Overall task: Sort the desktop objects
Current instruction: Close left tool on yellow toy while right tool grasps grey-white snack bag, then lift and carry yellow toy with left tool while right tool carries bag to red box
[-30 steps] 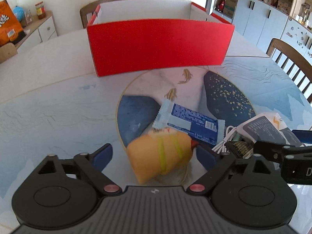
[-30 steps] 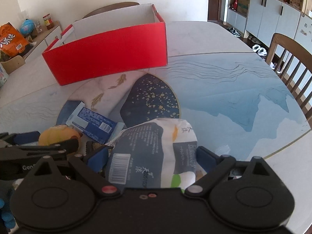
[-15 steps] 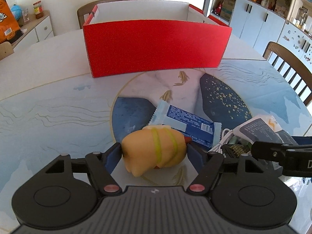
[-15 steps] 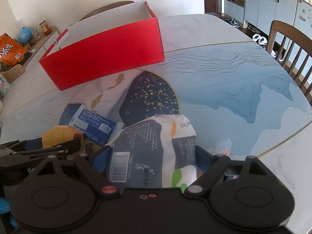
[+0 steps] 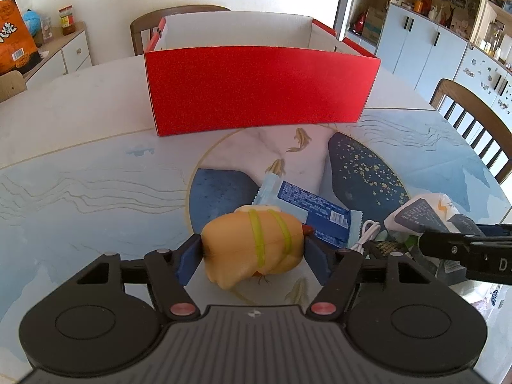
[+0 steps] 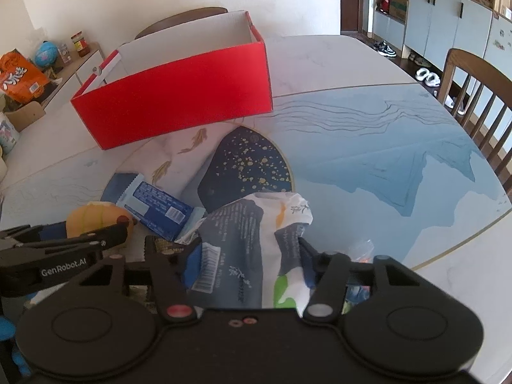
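Left gripper (image 5: pixel 252 249) pinches yellow plush toy (image 5: pixel 252 246); right gripper (image 6: pixel 248 264) squeezes snack bag (image 6: pixel 246 240) (crumpled)

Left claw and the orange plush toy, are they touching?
Touching. The left wrist view shows both blue pads of the left claw pressed against the orange plush toy.

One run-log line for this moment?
left gripper: shut on yellow plush toy | right gripper: shut on snack bag | red box: ahead
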`<action>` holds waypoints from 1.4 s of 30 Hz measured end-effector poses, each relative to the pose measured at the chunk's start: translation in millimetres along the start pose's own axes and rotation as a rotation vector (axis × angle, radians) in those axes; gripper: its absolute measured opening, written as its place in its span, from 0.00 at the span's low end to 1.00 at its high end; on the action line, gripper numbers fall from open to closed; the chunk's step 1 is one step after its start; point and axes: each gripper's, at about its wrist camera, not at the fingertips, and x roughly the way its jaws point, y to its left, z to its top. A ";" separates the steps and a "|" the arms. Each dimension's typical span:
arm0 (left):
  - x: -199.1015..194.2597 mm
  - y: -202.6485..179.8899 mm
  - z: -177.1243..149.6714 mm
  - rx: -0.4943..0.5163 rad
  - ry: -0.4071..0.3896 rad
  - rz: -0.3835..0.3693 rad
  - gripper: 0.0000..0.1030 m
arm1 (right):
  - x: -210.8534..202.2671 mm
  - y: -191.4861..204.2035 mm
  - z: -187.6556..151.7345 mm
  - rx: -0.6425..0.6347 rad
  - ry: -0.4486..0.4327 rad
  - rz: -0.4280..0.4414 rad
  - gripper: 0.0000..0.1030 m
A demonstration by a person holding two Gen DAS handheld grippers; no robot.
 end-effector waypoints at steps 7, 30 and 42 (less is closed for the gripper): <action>-10.6 0.1 1.9 0.001 -0.019 -0.003 0.66 | -8.7 -0.2 3.0 -0.003 -0.023 -0.010 0.54; -85.9 14.6 32.2 -0.005 -0.142 -0.106 0.66 | -76.8 30.8 36.0 -0.068 -0.162 0.003 0.54; -118.1 28.6 56.7 -0.041 -0.210 -0.106 0.66 | -102.3 63.8 64.0 -0.055 -0.247 0.058 0.54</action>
